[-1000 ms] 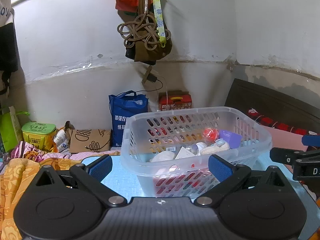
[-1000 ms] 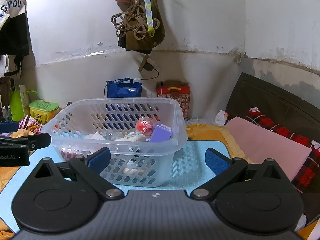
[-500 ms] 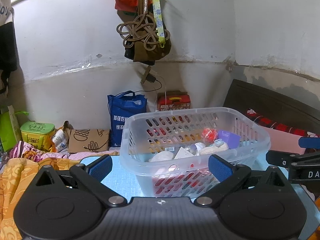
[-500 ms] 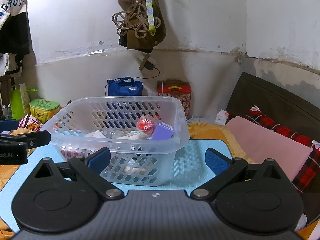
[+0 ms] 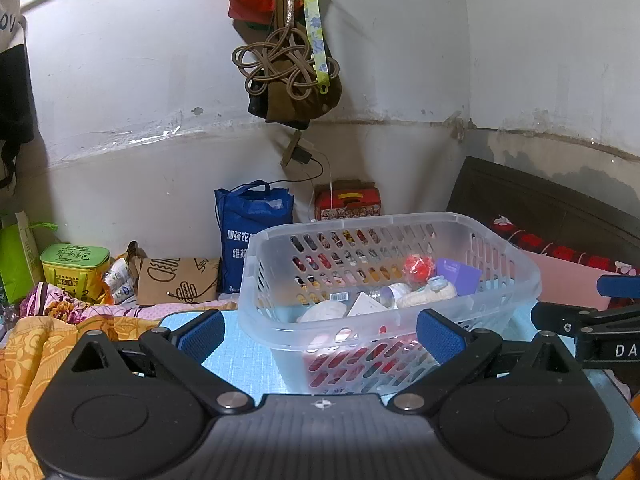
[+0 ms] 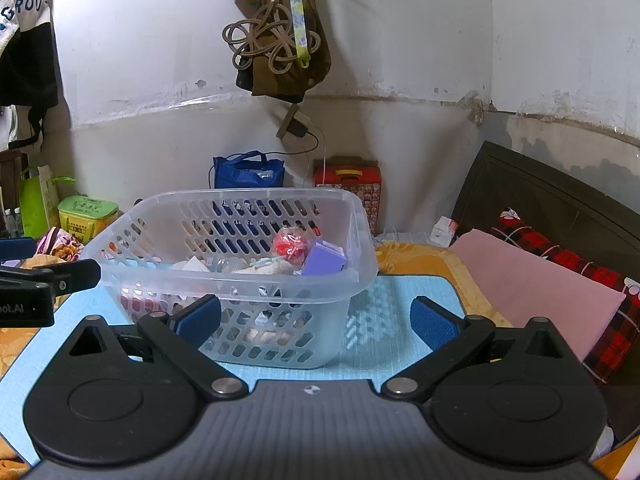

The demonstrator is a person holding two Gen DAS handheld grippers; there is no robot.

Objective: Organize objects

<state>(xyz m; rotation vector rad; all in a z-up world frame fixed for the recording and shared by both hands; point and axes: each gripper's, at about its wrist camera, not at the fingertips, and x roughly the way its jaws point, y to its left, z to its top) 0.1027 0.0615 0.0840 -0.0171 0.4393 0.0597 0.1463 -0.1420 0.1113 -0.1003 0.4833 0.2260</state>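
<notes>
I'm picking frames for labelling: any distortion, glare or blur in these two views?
Left wrist view: fisheye bends the wall line, corners go dark, basket contents stay sharp, the open left claw is crisp. Right wrist view: same curvature and dark corners, soft sheen on the basket rim, no motion blur.

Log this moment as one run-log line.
left gripper: open, empty | right gripper: open, empty | basket: on blue mat, holds red ball, purple box | loose items outside: none seen
</notes>
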